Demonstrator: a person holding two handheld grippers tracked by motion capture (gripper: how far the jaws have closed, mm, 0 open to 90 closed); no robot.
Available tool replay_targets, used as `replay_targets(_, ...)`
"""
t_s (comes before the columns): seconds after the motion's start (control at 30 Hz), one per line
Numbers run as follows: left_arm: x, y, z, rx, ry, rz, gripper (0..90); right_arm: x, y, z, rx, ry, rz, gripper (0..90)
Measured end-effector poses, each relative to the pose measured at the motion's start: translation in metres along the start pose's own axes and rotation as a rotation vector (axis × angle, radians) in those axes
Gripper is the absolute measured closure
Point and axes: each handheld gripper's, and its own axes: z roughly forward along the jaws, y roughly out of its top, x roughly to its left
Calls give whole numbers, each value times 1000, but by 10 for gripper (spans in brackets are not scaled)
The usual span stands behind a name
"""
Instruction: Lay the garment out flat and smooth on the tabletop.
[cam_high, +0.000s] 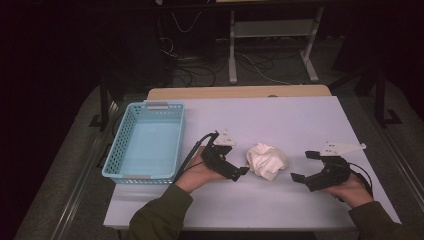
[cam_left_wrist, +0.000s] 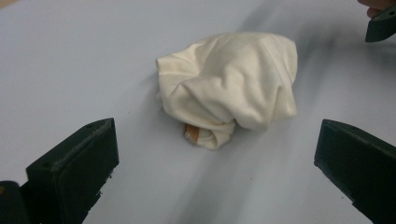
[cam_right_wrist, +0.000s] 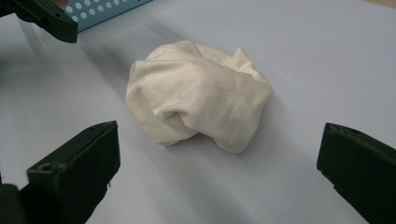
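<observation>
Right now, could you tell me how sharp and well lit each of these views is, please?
High view: dark surroundings, the table lit, the cloth slightly overexposed. Left gripper view: cloth sharp, streaky blur on the tabletop around it. Right gripper view: similar streaks, near jaws soft.

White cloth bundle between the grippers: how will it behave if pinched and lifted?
The crumpled cloth looks soft and floppy, so it will probably sag and partly unfurl from a pinch. Its loose folds suggest it is light. Pushed, it would likely slide or bunch on the smooth table rather than roll.
</observation>
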Motion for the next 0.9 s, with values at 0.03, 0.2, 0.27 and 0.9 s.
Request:
replay_targets(0.03, 0, -1, -1, 0, 3, -1, 0, 0, 0, 0, 2, -2, 0, 0)
replay_targets(0.2, -2, -14, -5, 6, 7, -17, 0, 0, 0, 2, 6, -1, -3, 0)
replay_targets(0.27, -5, -18, -6, 4, 7, -17, 0, 0, 0, 2, 8, 0, -4, 0)
replay_targets(0.9, -18, -53, -22, 22, 29, -31, 0, -1, 4, 4, 11, -3, 4, 0)
